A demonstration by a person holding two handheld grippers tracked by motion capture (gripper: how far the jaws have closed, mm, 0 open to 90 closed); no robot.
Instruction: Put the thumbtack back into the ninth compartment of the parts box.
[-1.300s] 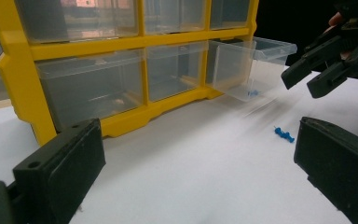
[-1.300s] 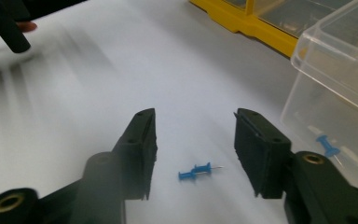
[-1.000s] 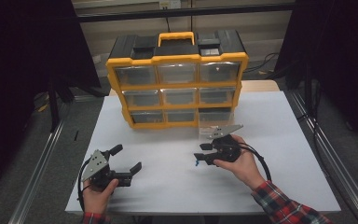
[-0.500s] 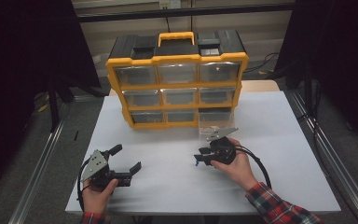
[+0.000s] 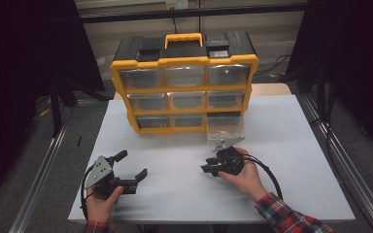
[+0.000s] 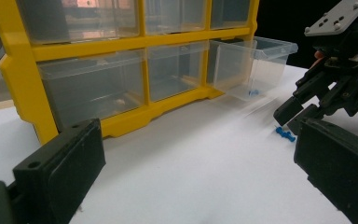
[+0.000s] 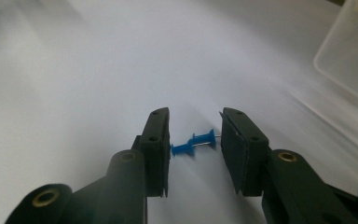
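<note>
Jaws of the right gripper (image 7: pixel 193 149) spread a little, tips down near the bench (image 5: pixel 291 145), with two blue push pins (image 7: pixel 196 142) lying on the white top in the gap between them. Pins touch or overlap each other; one head sits close against the left-side jaw in the right gripper view, can't tell if touching. Not pinched.

Left gripper (image 5: pixel 131 170) jaws spread wide, nothing between them, held low over the bench near its front left. Left hand (image 5: pixel 99 204) wraps its handle. In the left gripper view the right gripper (image 6: pixel 303 109) shows farther off at right, tips just above the pins (image 6: pixel 285 134).

Right hand (image 5: pixel 243 177) holds its gripper (image 5: pixel 209 167) right of centre; plaid sleeve (image 5: pixel 286 216) behind it.

Yellow drawer cabinet (image 5: pixel 184 85) stands at the back of the bench, black top, yellow handle. Bottom right clear drawer (image 6: pixel 249 65) pulled out, some small blue bits inside. Other drawers pushed in.
</note>
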